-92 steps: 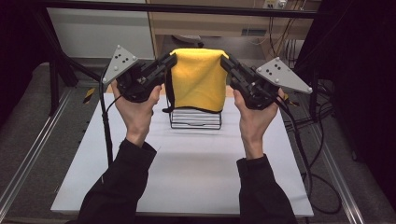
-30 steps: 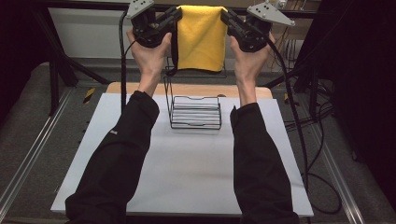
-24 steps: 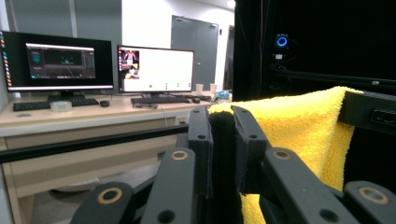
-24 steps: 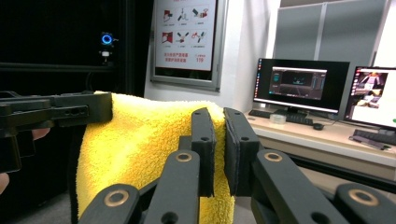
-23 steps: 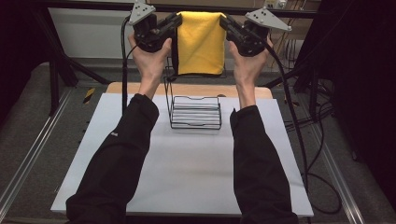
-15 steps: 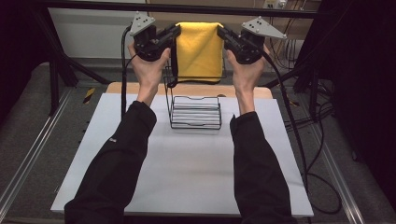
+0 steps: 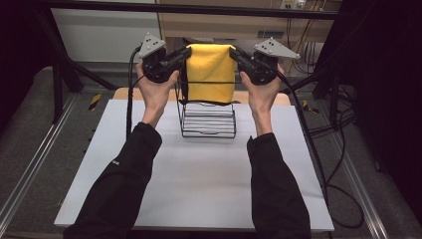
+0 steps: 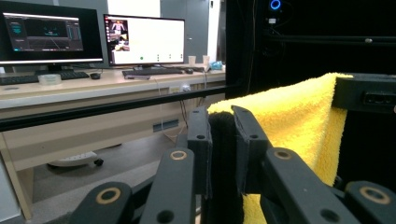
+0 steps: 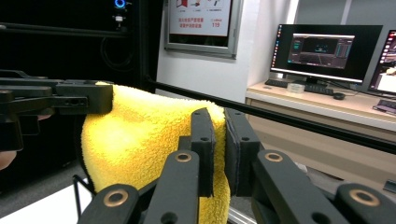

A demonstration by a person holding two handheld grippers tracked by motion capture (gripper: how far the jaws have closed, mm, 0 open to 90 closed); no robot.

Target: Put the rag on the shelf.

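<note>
Evidently each gripper pinches one top corner of the yellow towel (image 7: 210, 72), left gripper (image 7: 183, 54) and right gripper (image 7: 237, 54) held apart so it hangs flat above the wire rack (image 7: 208, 119); probably for draping it there.

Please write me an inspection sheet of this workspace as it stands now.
Surface: white table top, bare in front of the rack.
Job's things: yellow towel held up by its top corners, hanging over a black wire rack.
Clutter: nothing seen on the top.
Grippers: left gripper shut on one towel corner, right gripper shut on the other.
Cables: one trails from each gripper; more cables lie on the floor right of the table.
Surroundings: desk with monitors and a keyboard; a poster on the wall.
</note>
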